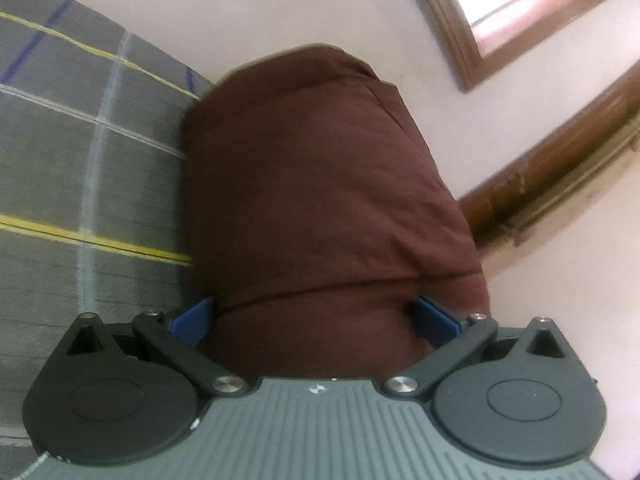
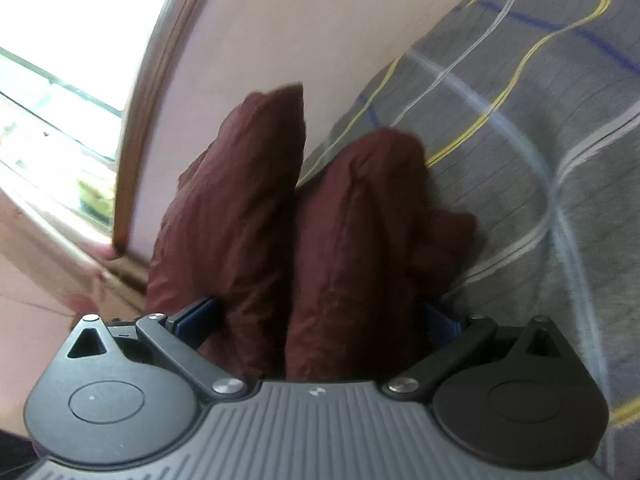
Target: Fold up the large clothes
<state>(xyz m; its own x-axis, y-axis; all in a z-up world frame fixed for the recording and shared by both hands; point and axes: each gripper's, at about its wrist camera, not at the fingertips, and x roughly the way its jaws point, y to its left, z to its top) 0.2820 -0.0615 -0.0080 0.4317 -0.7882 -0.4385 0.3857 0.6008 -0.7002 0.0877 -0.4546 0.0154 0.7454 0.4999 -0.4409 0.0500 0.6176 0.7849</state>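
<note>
Blown-out window (image 2: 52, 52) glare, soft motion blur, fisheye-bent edges.

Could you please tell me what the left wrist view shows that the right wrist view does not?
Only the left view shows a wide, smooth fold of the garment in the left tongs, and a dark wooden rail. Only the right view shows two bunched lobes of cloth in the right tongs, and bright greenery outside the window. Both show maroon cloth filling the tongs, the grey plaid cover, a pink wall and wooden framing.
</note>
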